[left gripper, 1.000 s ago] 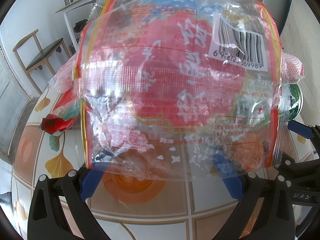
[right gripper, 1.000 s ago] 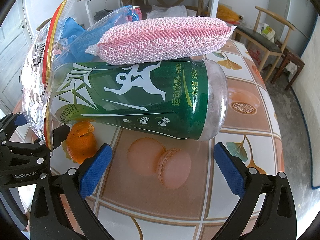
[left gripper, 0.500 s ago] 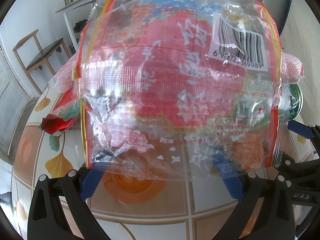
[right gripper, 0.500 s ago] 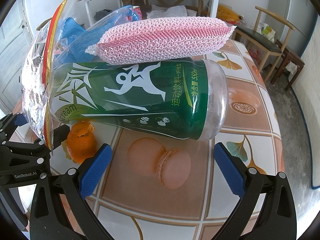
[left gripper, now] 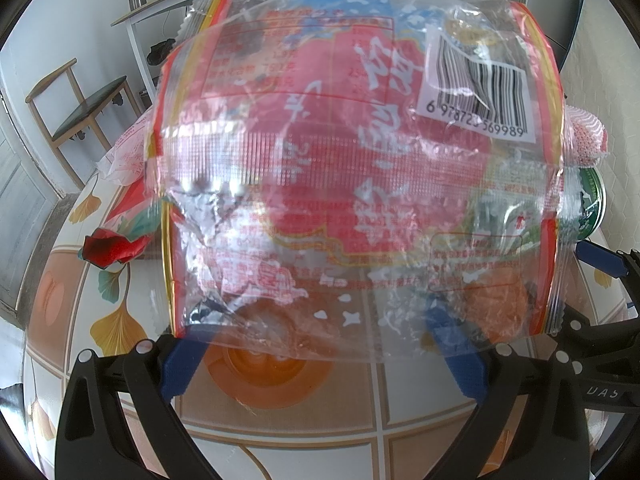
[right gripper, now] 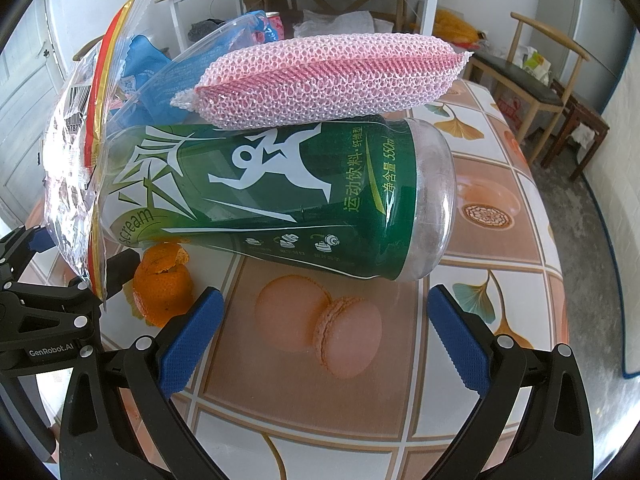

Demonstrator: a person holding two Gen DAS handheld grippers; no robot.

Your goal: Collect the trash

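Left wrist view: the left gripper (left gripper: 320, 354) has its jaws spread wide, gripping nothing; a clear red-printed wrapper (left gripper: 352, 168) fills the space ahead, perhaps touching the blue pads.

Right wrist view: the right gripper (right gripper: 322, 338) is likewise released above the counter (right gripper: 500, 208). The green bottle (right gripper: 280, 196) lies sideways ahead, a pink scrubber (right gripper: 324, 80) on top, orange peel (right gripper: 164, 288) beside.

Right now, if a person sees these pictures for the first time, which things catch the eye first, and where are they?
In the left wrist view, a crumpled clear and red snack bag with a barcode fills nearly the whole picture, just ahead of the open left claw. In the right wrist view, a green drink bottle lies on its side on the tiled table, a pink mesh scrubber resting on it and orange peel beside it.
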